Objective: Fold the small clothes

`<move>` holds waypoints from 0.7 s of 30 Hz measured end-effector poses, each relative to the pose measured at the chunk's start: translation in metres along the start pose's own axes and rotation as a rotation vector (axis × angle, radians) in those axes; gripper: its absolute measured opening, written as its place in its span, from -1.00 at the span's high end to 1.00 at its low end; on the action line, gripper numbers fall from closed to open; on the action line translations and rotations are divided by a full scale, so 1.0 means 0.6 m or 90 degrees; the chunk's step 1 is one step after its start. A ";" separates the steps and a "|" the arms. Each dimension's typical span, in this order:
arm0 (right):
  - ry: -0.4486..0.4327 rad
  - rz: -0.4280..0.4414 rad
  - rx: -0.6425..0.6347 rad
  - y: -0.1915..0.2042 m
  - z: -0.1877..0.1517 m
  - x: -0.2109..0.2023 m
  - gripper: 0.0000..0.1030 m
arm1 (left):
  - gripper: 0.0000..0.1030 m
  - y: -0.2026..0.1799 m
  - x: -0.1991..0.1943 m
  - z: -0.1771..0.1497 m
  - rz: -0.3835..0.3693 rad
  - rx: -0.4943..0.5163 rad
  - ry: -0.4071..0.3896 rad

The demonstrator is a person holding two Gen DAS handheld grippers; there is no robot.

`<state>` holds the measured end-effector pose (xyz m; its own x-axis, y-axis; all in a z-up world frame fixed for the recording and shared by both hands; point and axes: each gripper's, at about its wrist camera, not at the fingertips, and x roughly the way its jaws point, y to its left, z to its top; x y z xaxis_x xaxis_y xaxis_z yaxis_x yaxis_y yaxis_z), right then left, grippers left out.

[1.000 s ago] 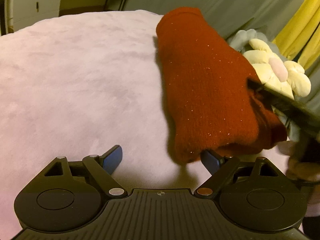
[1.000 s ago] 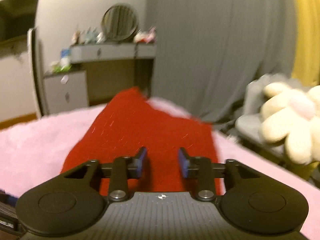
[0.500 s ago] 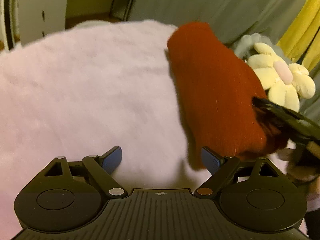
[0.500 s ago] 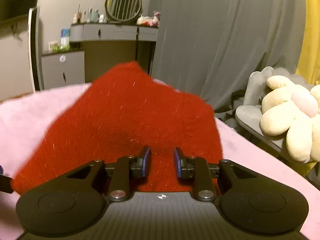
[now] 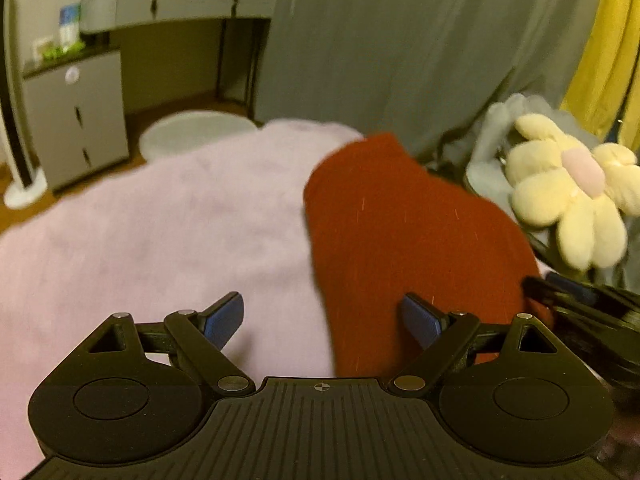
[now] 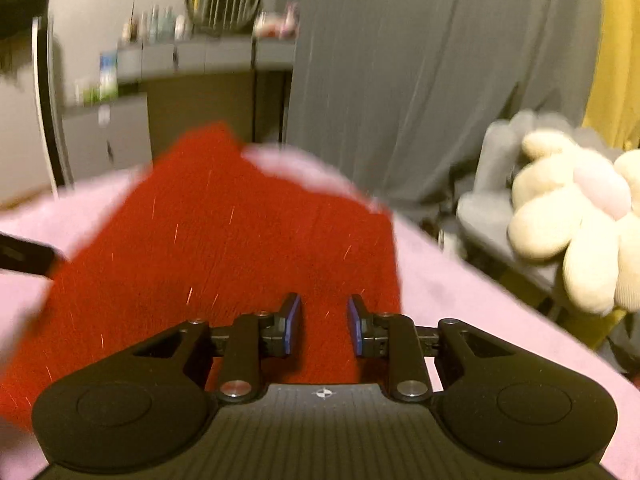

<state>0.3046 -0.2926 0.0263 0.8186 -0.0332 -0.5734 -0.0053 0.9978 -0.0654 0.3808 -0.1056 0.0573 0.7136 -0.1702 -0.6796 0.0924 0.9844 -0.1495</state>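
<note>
Currently the left claw [image 5: 322, 322] is spread empty, while the right claw [image 6: 323, 326], partly apart, straddles the red garment [image 6: 224, 248] on the pink blanket [image 5: 160, 220], likely to flatten it.

Dim warm light; motion blur; fisheye-bent edges

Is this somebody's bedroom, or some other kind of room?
Probably a bedroom. A fluffy pink blanket covers what looks like a bed, a flower-shaped plush cushion sits beside it, and a grey dressing table with bottles and a round mirror stands by the wall.
</note>
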 end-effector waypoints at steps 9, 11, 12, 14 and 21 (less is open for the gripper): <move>0.054 0.022 0.031 -0.040 -0.004 0.111 0.46 | -0.90 -0.051 0.116 0.034 0.020 0.029 -0.006; 0.050 0.032 0.047 -0.052 -0.009 0.118 0.45 | -0.96 -0.045 0.132 0.024 0.015 0.009 -0.006; 0.047 0.038 0.053 -0.055 -0.011 0.117 0.41 | -0.97 -0.034 0.131 0.018 0.005 -0.018 -0.006; 0.033 0.065 0.071 -0.068 -0.014 0.102 0.31 | -0.96 -0.005 0.116 0.008 -0.045 -0.088 0.000; 0.116 0.287 0.401 -0.220 -0.095 0.058 -0.86 | -0.91 0.126 0.071 -0.044 -0.265 -0.253 0.051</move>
<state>0.3011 -0.4286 -0.0317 0.7078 0.4270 -0.5628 0.0571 0.7594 0.6481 0.3997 -0.0398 -0.0020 0.6169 -0.5570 -0.5560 0.0748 0.7448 -0.6631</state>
